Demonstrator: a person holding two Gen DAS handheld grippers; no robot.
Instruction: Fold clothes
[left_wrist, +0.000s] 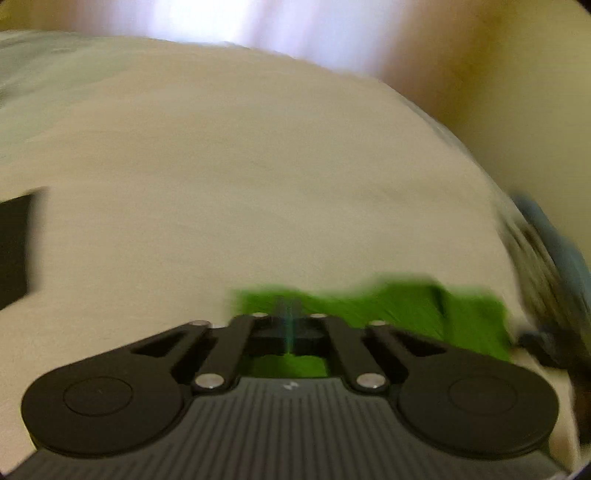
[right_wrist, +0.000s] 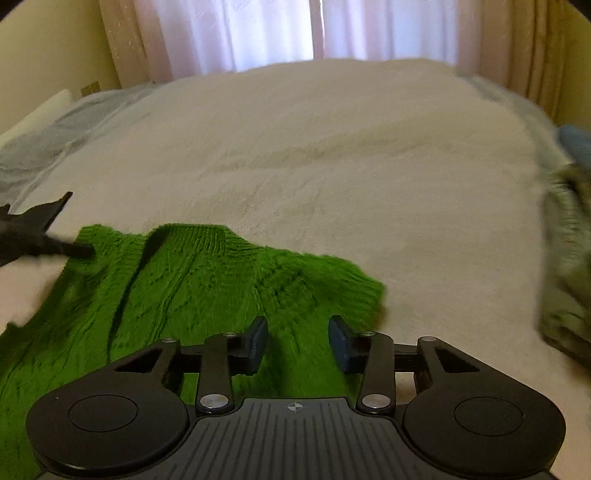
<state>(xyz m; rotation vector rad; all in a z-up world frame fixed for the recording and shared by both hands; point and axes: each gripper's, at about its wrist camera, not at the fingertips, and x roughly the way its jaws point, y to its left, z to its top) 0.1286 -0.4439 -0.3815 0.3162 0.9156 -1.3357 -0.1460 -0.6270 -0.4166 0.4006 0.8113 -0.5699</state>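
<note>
Bed (right_wrist: 314, 155) fills nearly the whole room from where I stand, a broad pale blanket drawn flat over it, with pink curtains (right_wrist: 240, 33) behind letting the daylight through. Along its right edge sits a rumpled heap of grey-green clothes (right_wrist: 565, 258), with something blue (right_wrist: 576, 144) beyond it; whether those are folded or waiting I cannot make out, since that side is smeared with motion.

Next in size is the green knitted sweater (right_wrist: 192, 291), lying on the near part of the bed. Its ribbed edge runs across the far side, a long crease runs down its left part, and the fabric is lumpy rather than squared. It is not a neat finished packet as it lies, so I judge the folding of this piece is somewhere in progress, with at least smoothing and closing folds left; how many folds it already carries, the pictures do not settle.

The right tongs (right_wrist: 297, 341) hover over the sweater's near right portion, fingers set well apart and holding nothing. The left tongs (left_wrist: 290, 328) are closed to a narrow line with green knit showing around and under the tips, so they probably pinch the sweater's left edge, though the blur leaves some doubt. From the right side they show as a dark shape at that same edge.
</note>
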